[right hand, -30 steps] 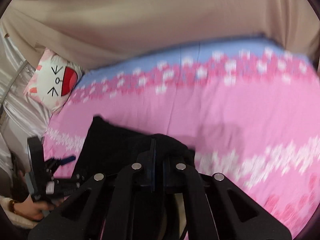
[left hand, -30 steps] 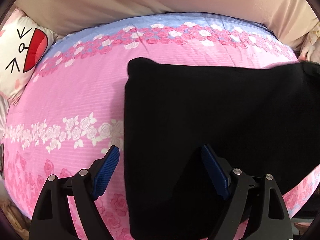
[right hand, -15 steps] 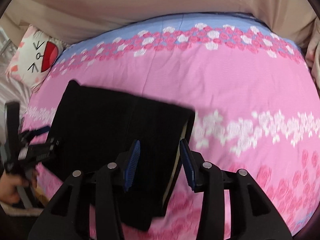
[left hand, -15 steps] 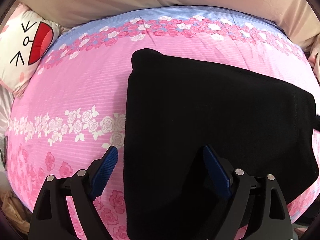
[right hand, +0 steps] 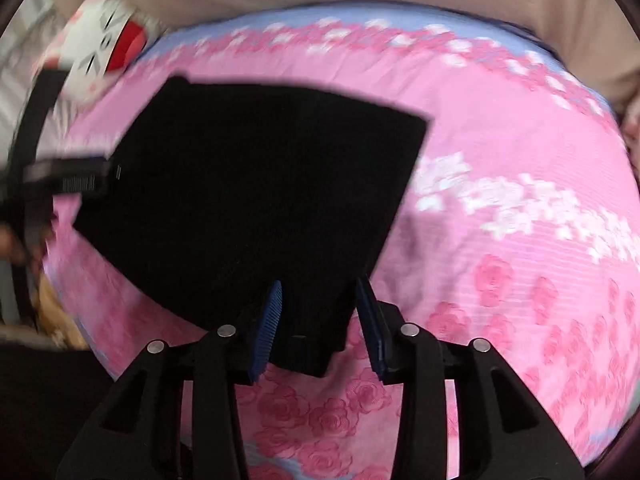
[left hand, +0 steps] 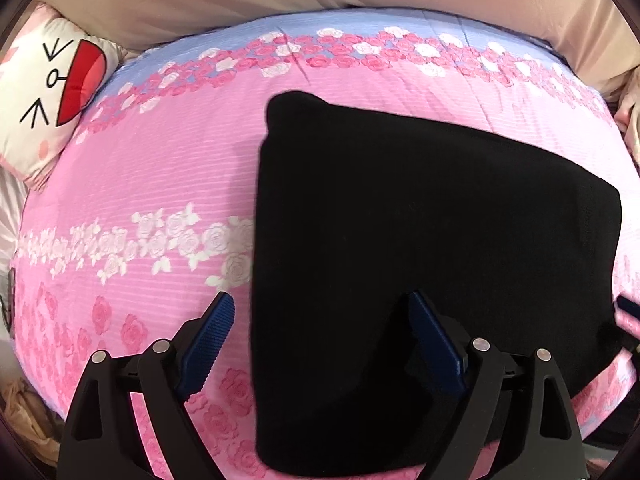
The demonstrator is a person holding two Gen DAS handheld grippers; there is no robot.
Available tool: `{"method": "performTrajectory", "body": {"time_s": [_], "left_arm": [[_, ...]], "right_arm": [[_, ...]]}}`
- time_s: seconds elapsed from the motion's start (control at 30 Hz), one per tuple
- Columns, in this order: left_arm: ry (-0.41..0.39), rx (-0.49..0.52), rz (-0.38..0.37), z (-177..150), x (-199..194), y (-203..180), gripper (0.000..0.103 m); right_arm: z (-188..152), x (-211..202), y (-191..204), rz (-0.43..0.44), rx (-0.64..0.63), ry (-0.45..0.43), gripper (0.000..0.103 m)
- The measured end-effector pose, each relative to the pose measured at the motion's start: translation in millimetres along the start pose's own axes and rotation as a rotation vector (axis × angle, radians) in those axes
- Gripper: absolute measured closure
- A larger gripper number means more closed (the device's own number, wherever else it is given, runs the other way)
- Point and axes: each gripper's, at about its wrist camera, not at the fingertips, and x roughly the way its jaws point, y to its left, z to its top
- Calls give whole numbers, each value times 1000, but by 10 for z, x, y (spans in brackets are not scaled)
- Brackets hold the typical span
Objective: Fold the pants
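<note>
Pants [left hand: 432,240] lying flat and folded on pink bed cover [left hand: 160,184] | right gripper [right hand: 318,326] now spread, having let go of pants edge | left gripper [left hand: 320,336] hanging wide, holding nothing | fold looking nearly done

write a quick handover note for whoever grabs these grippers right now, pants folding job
Left gripper: open, holding nothing, jaws astride the left edge of the black pants.
Right gripper: open, pads clear of the cloth, a corner of the pants between the jaws.
Pants: lying as a flat folded block on the pink floral bedspread, cartoon pillow at the far left.
Done: pants folded and laid down, neither gripper gripping.
Left: probably one more fold or a tidy-up, if wanted.
</note>
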Motion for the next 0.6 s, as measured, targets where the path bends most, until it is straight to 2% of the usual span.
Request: {"method": "performTrajectory", "body": {"time_s": [0.07,0.13,0.2,0.27,0.37,0.43,0.5,0.6], "left_arm": [[-8,-8,-6,-61,-70,71,17],[0,-15,-6,-159,-95,151,17],[22,-24,-15,-242,-56,203,17],[31,-51,-36,-277,-44,243,17],[14,-40,-23,-284,-123,242,17],[-9,-34,-13,-310,-179,259,17],[-5,-40,-18,-351,-178,292,17],[14,-45,-36,-407,-159,338,17]], "right_arm": [[169,-164,8,53,45,-54,64],[328,-145,100,65,12,-63,65],[423,175,141,7,-46,6,65],[402,573,26,-48,-37,114,65],[612,359,-3,1,73,41,65],[841,214,246,78,10,-7,65],[1127,255,643,147,-107,8,65],[1465,561,1207,251,-206,62,65]]}}
